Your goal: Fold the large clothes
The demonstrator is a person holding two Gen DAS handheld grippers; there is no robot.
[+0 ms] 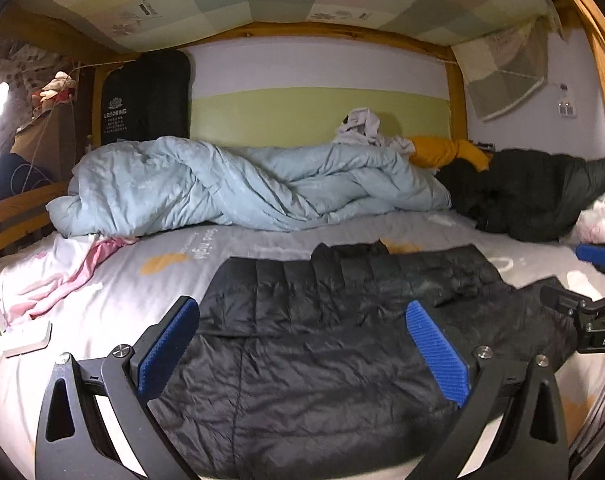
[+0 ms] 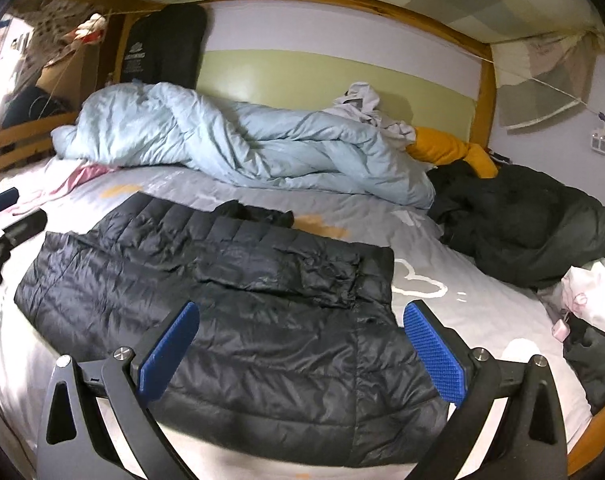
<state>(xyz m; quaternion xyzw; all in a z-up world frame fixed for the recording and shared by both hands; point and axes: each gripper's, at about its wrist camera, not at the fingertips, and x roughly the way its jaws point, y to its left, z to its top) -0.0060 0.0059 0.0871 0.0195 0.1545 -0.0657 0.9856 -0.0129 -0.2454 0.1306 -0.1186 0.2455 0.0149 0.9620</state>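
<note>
Both claws gape wide and hold nothing: the left gripper [image 1: 302, 352] and right gripper [image 2: 302, 354] hover over the near hem of a black puffer jacket [image 2: 230, 312], which lies flat on the grey bedsheet [image 2: 442, 312], seemingly with one sleeve folded across it. Farther back sits a bunched pale-blue duvet [image 1: 242, 188], with dark clothing [image 2: 522, 220] heaped at far right.
</note>
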